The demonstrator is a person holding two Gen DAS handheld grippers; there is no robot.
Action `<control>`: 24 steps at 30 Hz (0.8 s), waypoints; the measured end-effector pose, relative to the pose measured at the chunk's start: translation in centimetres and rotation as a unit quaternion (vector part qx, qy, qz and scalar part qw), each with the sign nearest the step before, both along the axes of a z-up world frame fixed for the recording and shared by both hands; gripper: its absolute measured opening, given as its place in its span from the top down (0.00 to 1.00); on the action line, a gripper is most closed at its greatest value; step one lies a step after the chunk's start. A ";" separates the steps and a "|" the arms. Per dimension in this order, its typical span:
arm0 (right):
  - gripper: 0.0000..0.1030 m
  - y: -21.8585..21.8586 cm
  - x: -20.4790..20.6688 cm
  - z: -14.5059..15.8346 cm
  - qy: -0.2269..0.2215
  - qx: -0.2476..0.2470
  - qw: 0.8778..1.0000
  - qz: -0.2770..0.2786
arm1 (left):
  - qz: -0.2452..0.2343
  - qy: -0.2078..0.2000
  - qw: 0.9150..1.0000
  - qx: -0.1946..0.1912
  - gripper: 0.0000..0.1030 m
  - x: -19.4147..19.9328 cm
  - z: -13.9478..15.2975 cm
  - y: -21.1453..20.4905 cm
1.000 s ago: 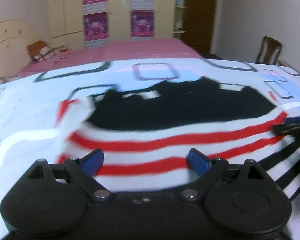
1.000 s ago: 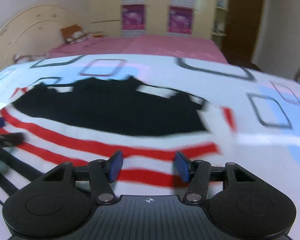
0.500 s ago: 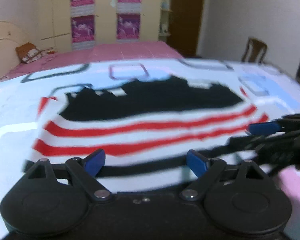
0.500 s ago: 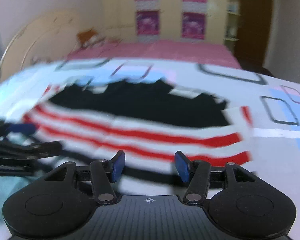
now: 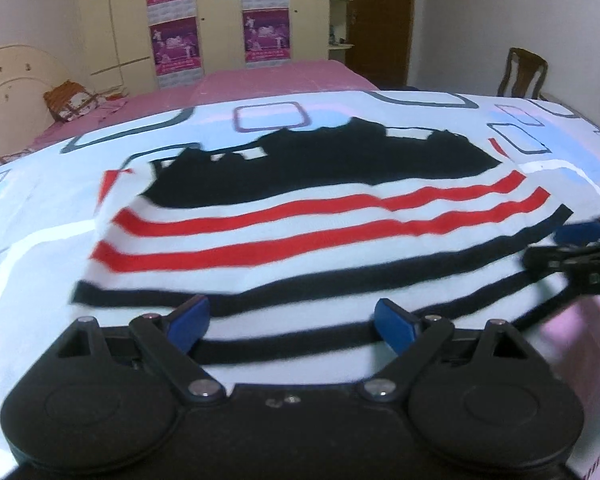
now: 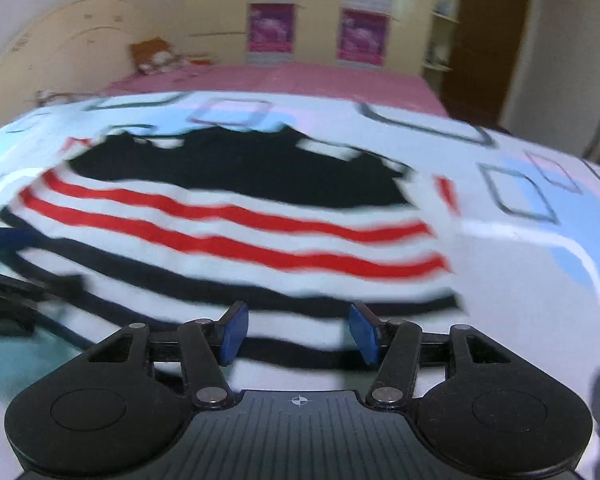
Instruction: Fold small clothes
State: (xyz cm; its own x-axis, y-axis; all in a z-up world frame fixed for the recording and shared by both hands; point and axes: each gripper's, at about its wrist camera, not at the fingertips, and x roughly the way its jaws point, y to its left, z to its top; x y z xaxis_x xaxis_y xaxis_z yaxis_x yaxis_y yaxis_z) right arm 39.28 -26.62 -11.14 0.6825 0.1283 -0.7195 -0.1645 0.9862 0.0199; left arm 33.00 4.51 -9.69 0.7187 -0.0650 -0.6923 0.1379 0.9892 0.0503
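A small garment (image 5: pixel 300 240) lies flat on the bed: black at the far end, then white with red stripes, then black stripes at the near end. It also shows in the right wrist view (image 6: pixel 236 232). My left gripper (image 5: pixel 292 326) is open and empty over the near left part of the hem. My right gripper (image 6: pixel 298 334) is open and empty over the near right part. The right gripper shows at the right edge of the left wrist view (image 5: pixel 580 248). The left gripper shows at the left edge of the right wrist view (image 6: pixel 16 276).
The garment rests on a white bedsheet (image 5: pixel 540 128) with blue, pink and grey square outlines. Beyond it are a pink bed (image 5: pixel 260 80), a cream headboard (image 5: pixel 16 68), wardrobes with purple posters (image 5: pixel 266 36) and a wooden chair (image 5: pixel 522 72).
Both grippers have pulled back toward the near hem, so the black stripes have come into view. Both stay open and empty.
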 end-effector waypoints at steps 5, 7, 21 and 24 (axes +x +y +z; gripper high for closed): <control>0.46 -5.0 -2.2 -1.4 0.018 0.023 0.999 -0.038 | 0.051 0.010 0.999 0.018 0.07 -1.9 -1.2 4.0; 0.47 -4.9 -2.9 -1.4 0.011 0.014 0.999 -0.030 | 0.060 0.009 0.998 -0.010 0.07 -2.3 -1.3 5.3; 0.73 4.0 -2.4 -0.4 0.003 0.047 0.998 0.042 | -0.024 0.006 1.000 -0.013 0.16 -1.7 -0.7 -4.3; 0.73 3.8 -2.9 -0.7 -0.003 0.037 0.998 0.059 | -0.025 0.001 0.999 -0.020 0.13 -2.1 -1.2 -3.5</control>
State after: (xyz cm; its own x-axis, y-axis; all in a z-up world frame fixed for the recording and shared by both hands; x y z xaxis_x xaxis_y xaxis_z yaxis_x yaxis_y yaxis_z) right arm 36.40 -22.84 -11.84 0.6633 0.2599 -0.7018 -0.2791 0.9560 0.0903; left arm 30.90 0.99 -10.85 0.7119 -0.1286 -0.6904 0.1878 0.9822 0.0107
